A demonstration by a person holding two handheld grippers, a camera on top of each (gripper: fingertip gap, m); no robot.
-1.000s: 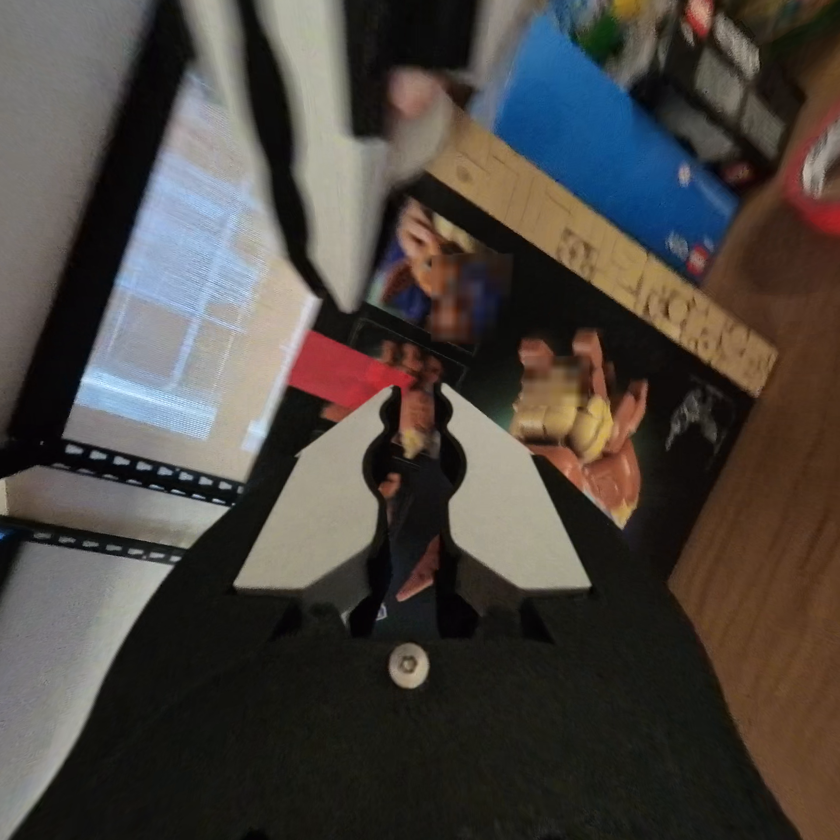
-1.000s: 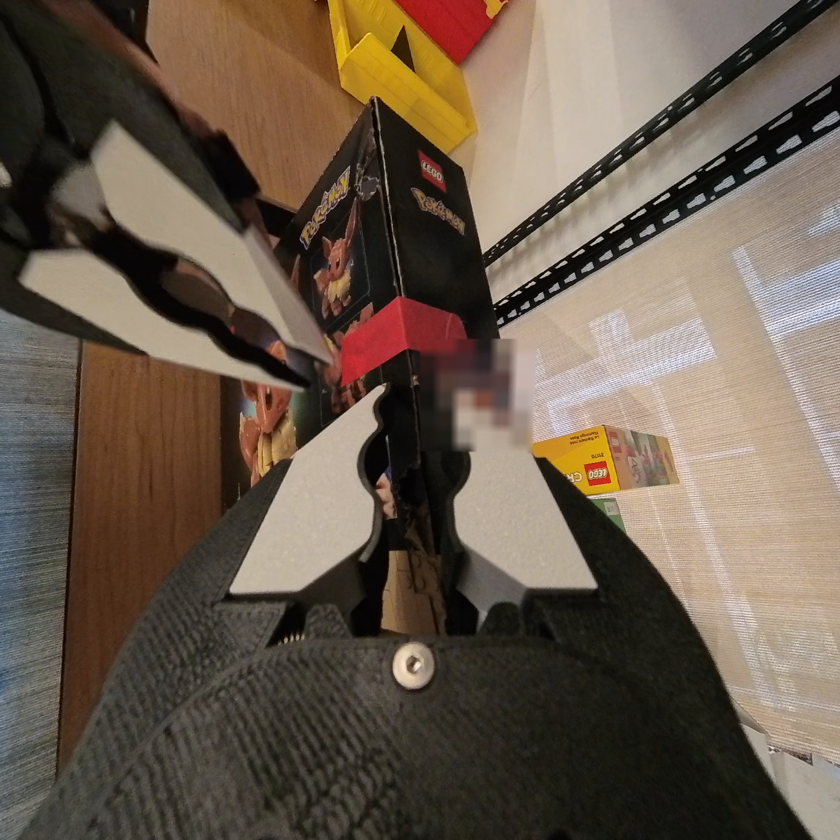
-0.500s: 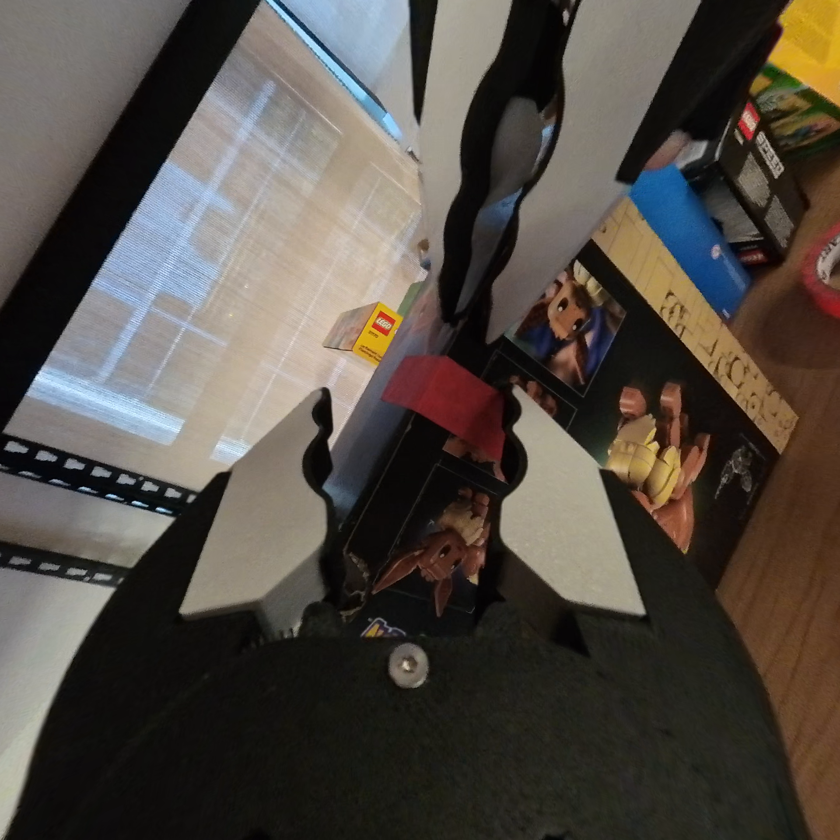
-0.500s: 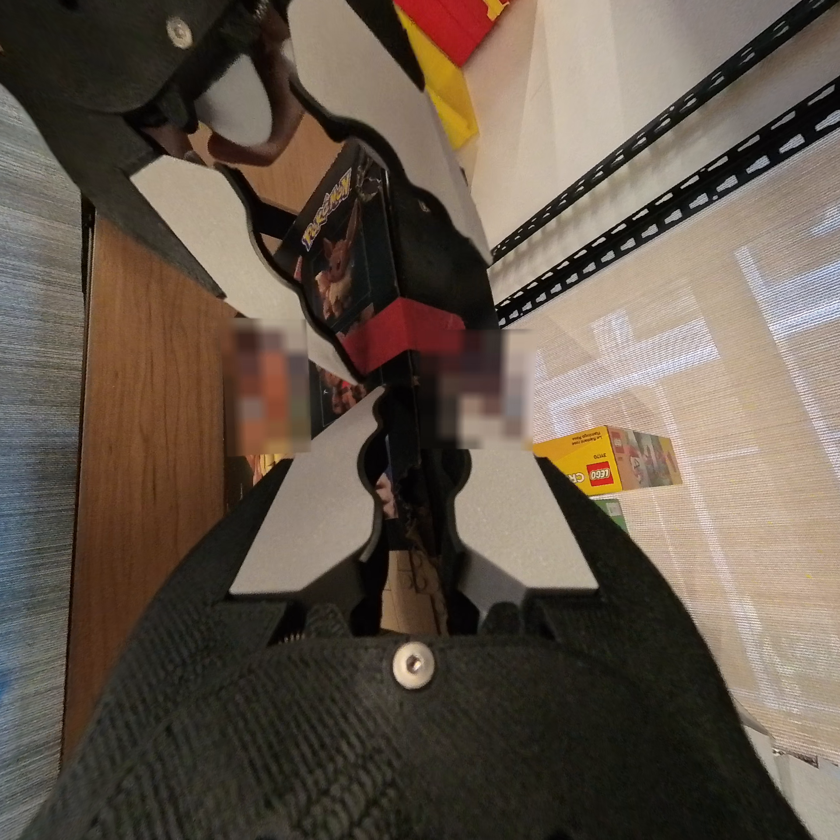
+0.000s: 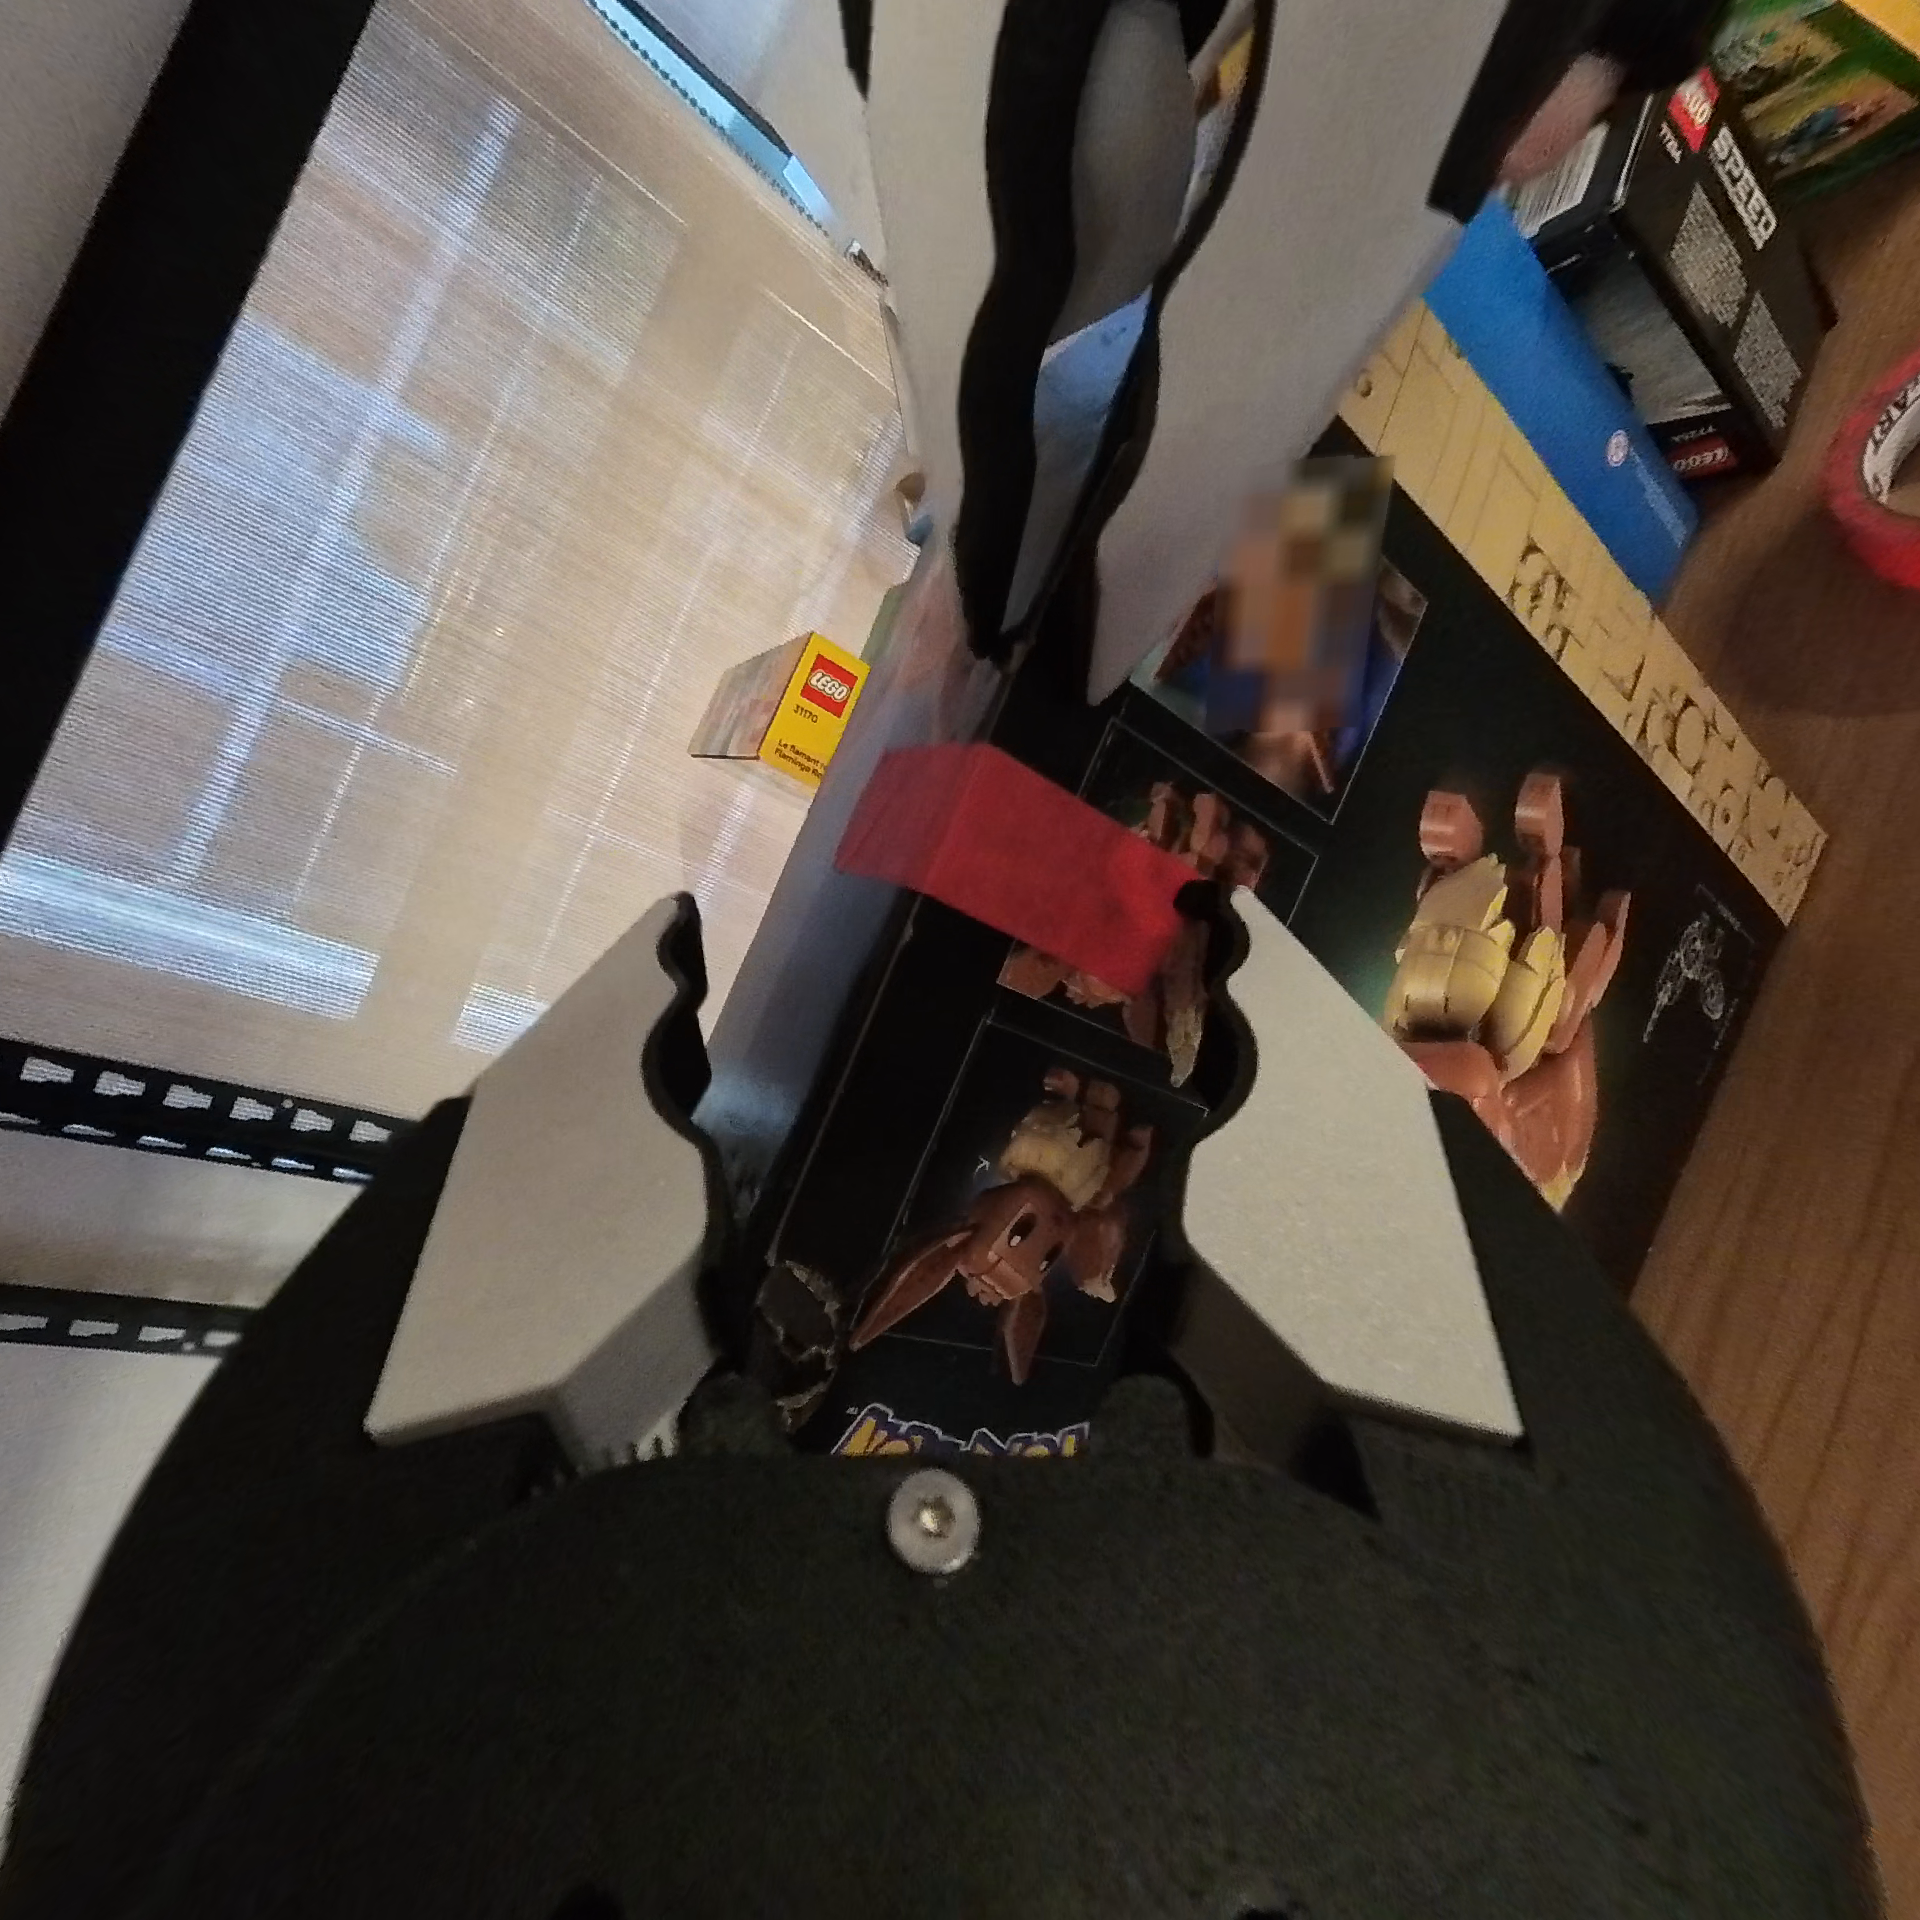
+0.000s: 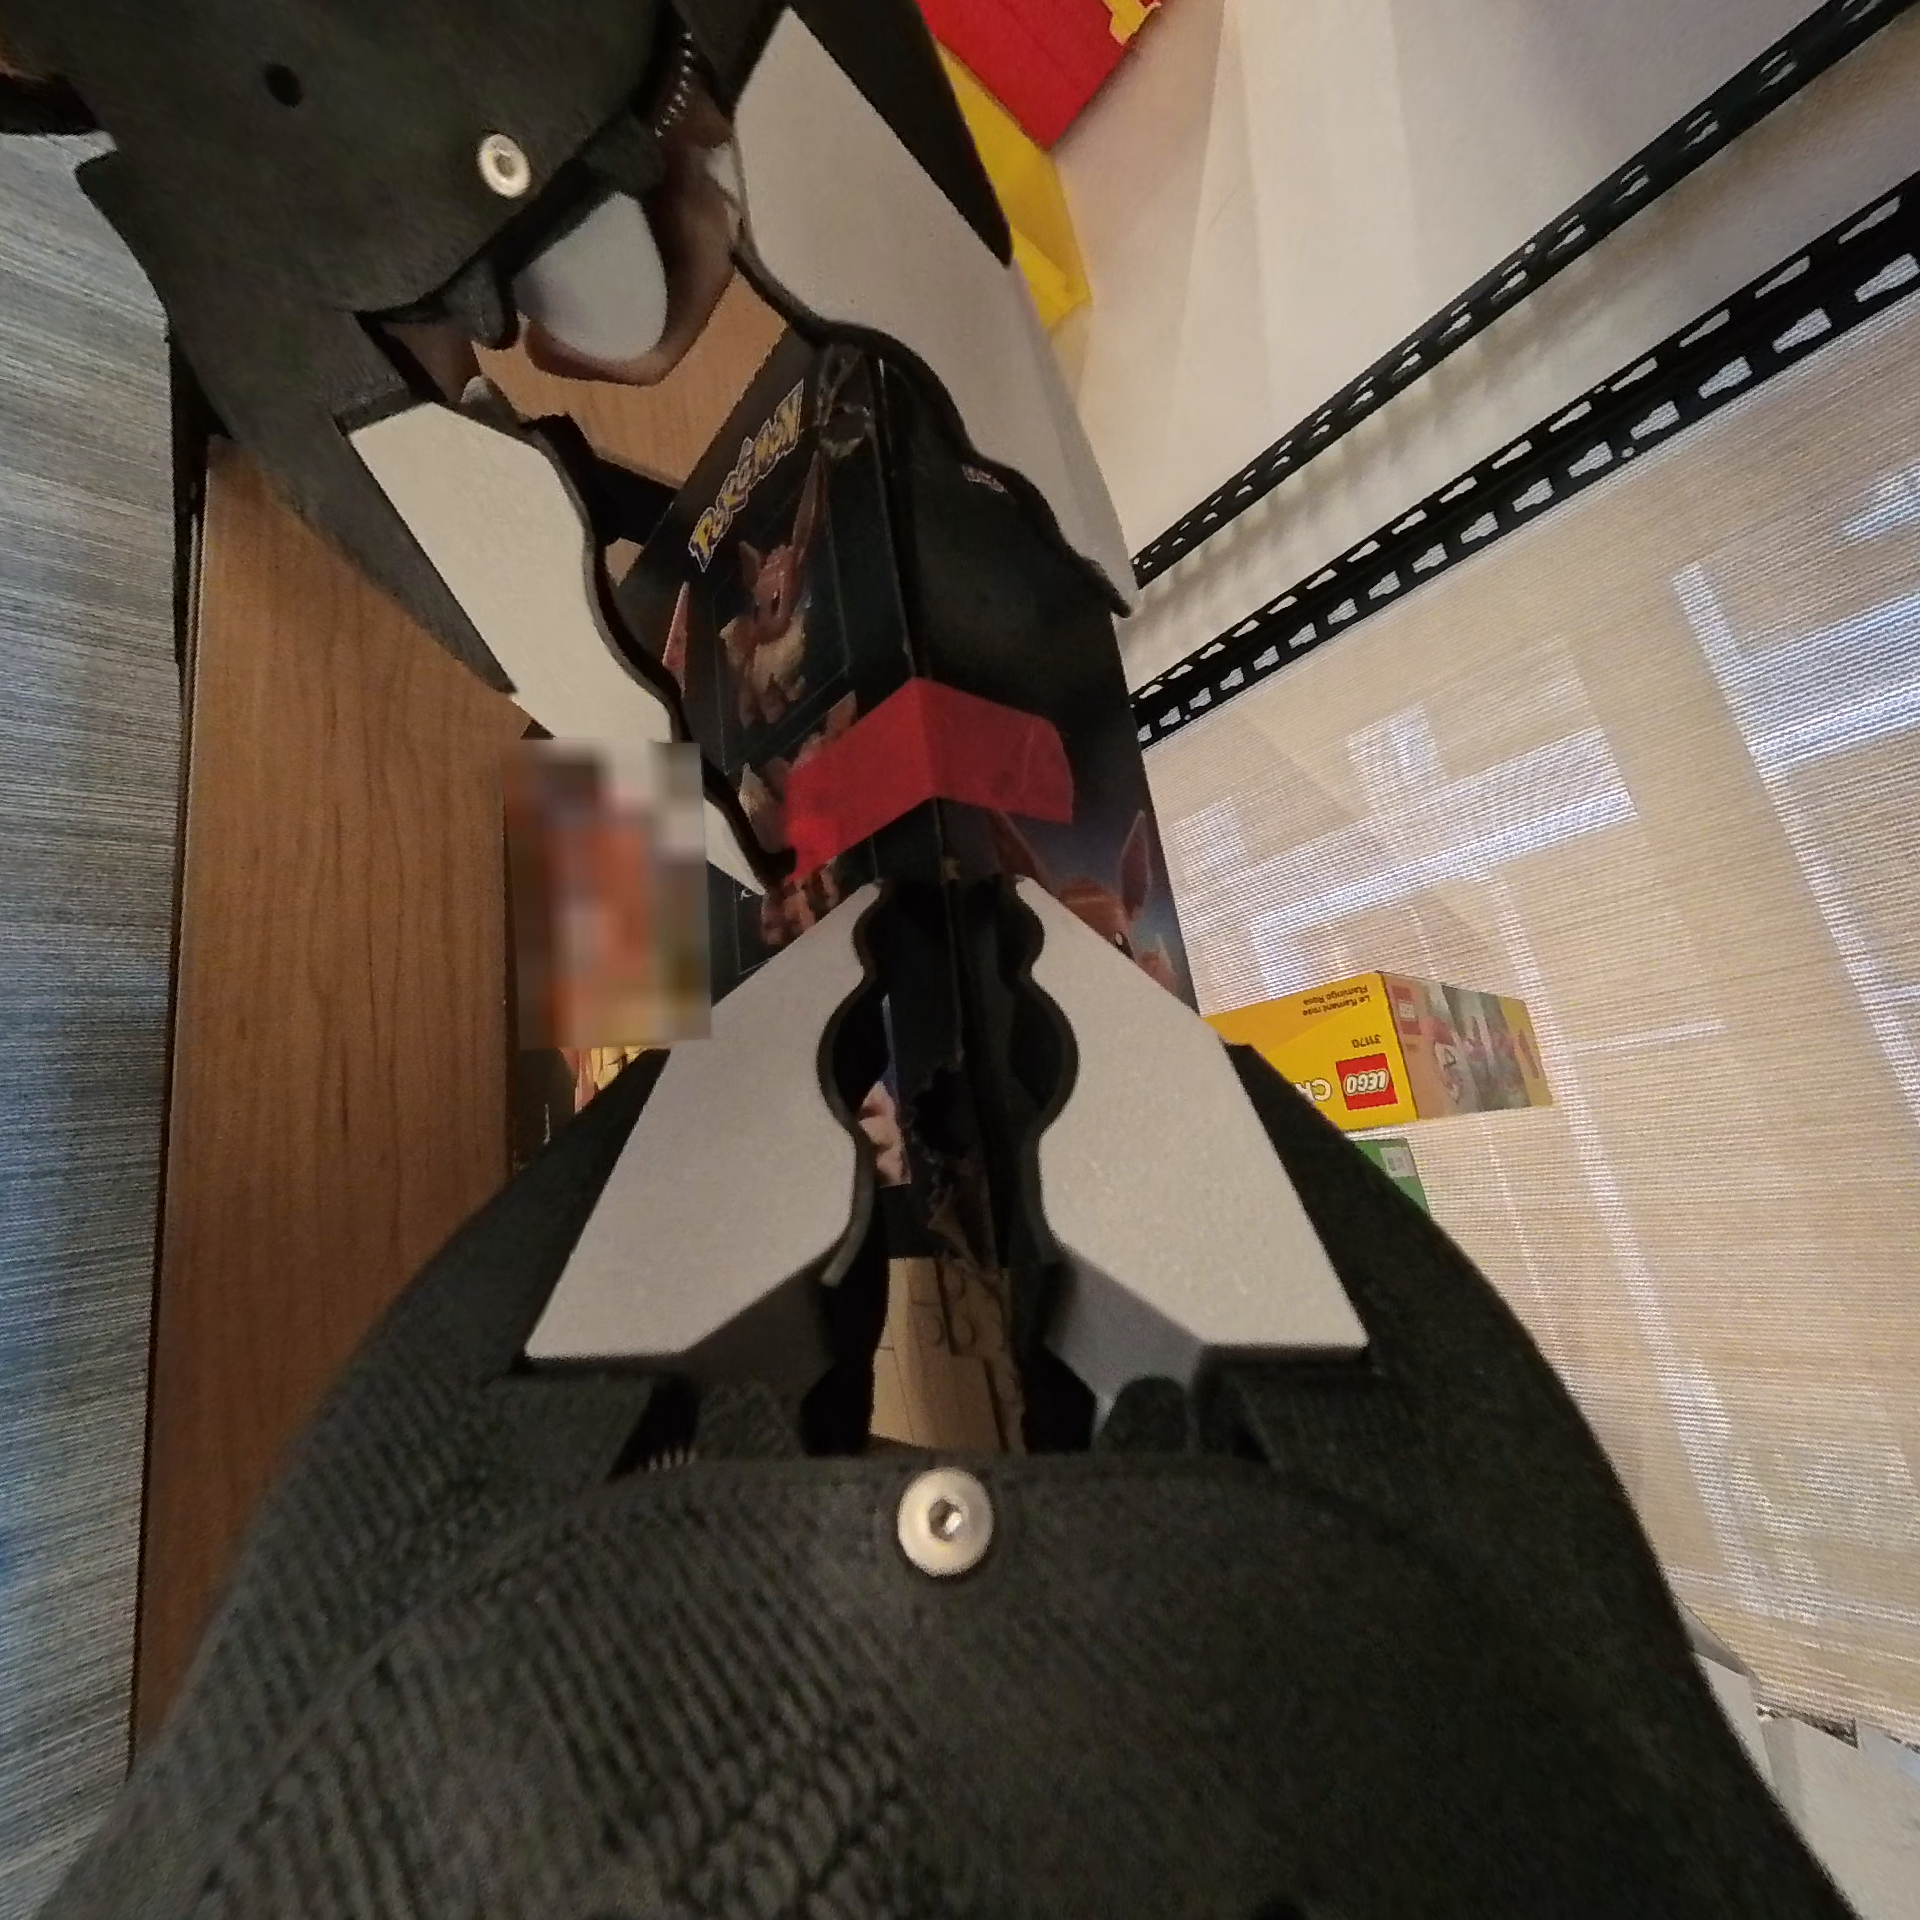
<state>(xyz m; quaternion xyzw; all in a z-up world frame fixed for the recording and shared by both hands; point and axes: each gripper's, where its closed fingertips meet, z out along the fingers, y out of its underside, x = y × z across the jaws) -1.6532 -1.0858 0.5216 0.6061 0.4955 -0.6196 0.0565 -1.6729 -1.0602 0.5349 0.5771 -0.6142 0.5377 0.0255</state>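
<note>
The left gripper (image 5: 951,997) stands wide open around the upper edge of a black toy-brick box (image 5: 1049,1195), its fingers on either side of the box and closing on nothing; whether a pad already touches the card cannot be told. The box stands on edge on a wooden tabletop (image 5: 1787,1143), beside a mesh window blind (image 5: 436,582), with a strip of red tape (image 5: 1013,868) folded over its top edge between the two tools. The right gripper (image 6: 945,904) is nearly closed, pinching the same top edge of the box farther along; torn card shows between its fingers (image 6: 727,1164). Risk one: the box rests on a narrow side and is steadied by that single pinch, so a slip or a sideways pull would likely tip it toward the blind or flat onto the tabletop. Risk two: the pinched card is already ragged, and further load may tear it further. Risk three: the two tools sit close together, and a careless closing could catch the tape or strike the other tool. A small yellow box (image 6: 1382,1060) lies near the blind.
</note>
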